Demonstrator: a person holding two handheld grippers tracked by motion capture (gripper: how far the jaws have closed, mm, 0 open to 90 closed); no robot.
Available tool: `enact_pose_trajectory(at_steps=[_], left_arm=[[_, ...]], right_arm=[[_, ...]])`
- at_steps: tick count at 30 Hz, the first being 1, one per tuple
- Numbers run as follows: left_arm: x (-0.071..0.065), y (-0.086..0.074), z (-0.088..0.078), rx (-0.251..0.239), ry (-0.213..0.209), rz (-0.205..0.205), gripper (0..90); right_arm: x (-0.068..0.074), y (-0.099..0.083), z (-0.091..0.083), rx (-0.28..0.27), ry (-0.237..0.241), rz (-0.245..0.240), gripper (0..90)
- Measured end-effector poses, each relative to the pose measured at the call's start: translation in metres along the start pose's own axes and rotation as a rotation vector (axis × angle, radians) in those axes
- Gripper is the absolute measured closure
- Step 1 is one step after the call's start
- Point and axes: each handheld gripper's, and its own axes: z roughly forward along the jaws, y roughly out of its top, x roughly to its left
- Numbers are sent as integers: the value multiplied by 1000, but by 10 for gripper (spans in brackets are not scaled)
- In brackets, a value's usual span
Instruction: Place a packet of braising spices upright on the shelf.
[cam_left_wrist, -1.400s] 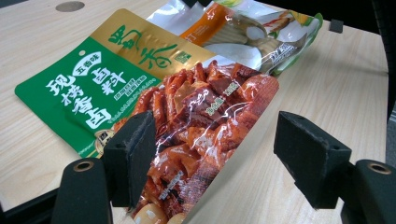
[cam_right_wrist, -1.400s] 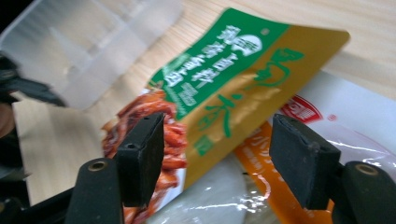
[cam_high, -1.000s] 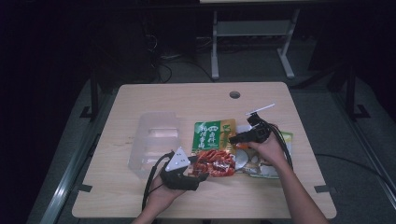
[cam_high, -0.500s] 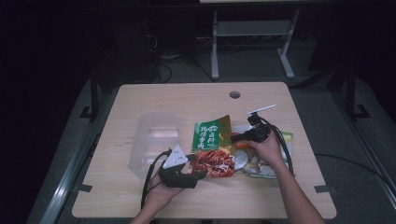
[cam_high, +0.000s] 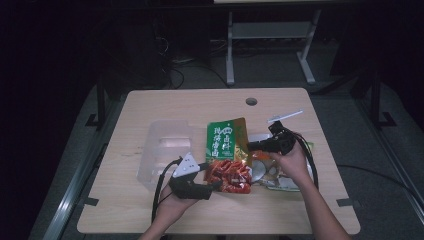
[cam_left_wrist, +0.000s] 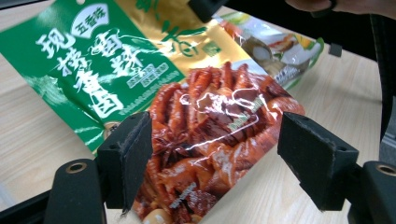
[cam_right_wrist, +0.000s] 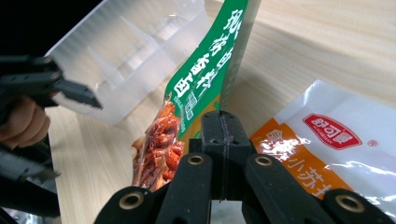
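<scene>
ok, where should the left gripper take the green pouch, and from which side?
Probably the near end of the green pouch, below its red window, coming in from the person's side with the jaws turned to pinch its thickness. It is flat, limp film, and the right gripper is shut on its gold edge. The left gripper stands open across the pouch's width, and closing there would likely only crumple it.

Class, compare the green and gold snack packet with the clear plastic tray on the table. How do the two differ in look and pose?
1. The snack packet is opaque, printed green and gold over red food; the plastic tray is clear and unprinted.
2. The packet is lifted at its edge, pinched in the shut right claw; the tray lies flat, untouched.
3. The packet is a thin flexible pouch; the tray is rigid, with dividers.

Both sit on the same wooden table.
</scene>
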Motion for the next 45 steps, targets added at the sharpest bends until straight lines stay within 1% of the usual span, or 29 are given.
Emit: enact_pose_trajectory(at_steps=[3,5,6,7,8,9,11,12,13,15,16,19,20,23,24,25,28,29,30,31,32,33,34,35,38,39,42,44,45], left_arm=[[1,3,1,-9,5,-14,240],[1,5,2,-13,8,-22,228],[2,5,3,-12,0,-25,230],[2,5,3,-12,0,-25,240],[2,5,5,-4,-7,-30,240],[1,6,8,5,-2,-29,243],[1,6,10,11,1,-31,243],[1,6,10,11,1,-31,243],[1,5,12,9,9,-52,242],[2,6,13,6,15,-51,228],[3,6,14,4,28,-64,217],[4,6,18,21,20,-78,235],[4,6,22,44,21,-74,237],[4,6,26,48,23,-75,237],[7,7,30,63,7,-86,237],[7,7,30,63,7,-86,237],[13,9,40,57,-26,-140,248],[15,10,43,47,-39,-153,265],[20,9,48,35,-100,-204,344],[22,9,48,32,-120,-214,415],[22,10,49,20,-122,-218,468],[22,10,49,20,-122,-218,503],[21,10,48,26,-114,-215,503],[16,13,45,9,-109,-232,574],[9,15,43,14,-76,-201,684],[7,14,42,15,-72,-207,714],[5,14,39,9,-76,-199,783],[3,14,37,10,-67,-185,809],[-1,15,35,6,-48,-166,816]], right_arm=[[8,-1,-10,-27,3,-33,900],[14,-2,-17,-48,3,-70,900],[17,-2,-21,-59,4,-82,900],[17,-2,-21,-59,4,-82,900],[20,-3,-25,-73,8,-102,900],[26,-5,-34,-96,10,-143,900],[31,-7,-40,-110,11,-174,900],[31,-7,-40,-110,11,-174,900],[37,-10,-47,-126,15,-201,900],[39,-12,-50,-138,20,-215,900],[43,-16,-56,-153,27,-244,900],[44,-21,-61,-160,38,-264,900],[44,-26,-65,-171,42,-276,900],[43,-32,-69,-178,54,-273,900],[41,-37,-72,-192,68,-279,900],[41,-37,-72,-192,68,-279,900],[39,-42,-74,-205,76,-282,900],[37,-45,-75,-213,84,-282,900],[35,-47,-74,-226,93,-274,900],[33,-48,-74,-222,93,-268,900],[32,-49,-74,-219,85,-267,900],[32,-49,-74,-219,85,-267,900],[31,-50,-74,-221,88,-261,900],[29,-52,-75,-221,93,-250,900],[26,-56,-77,-213,85,-242,900],[26,-57,-77,-213,87,-238,900],[25,-60,-78,-204,71,-235,900],[24,-62,-77,-197,66,-232,900],[23,-63,-77,-194,63,-232,900]])
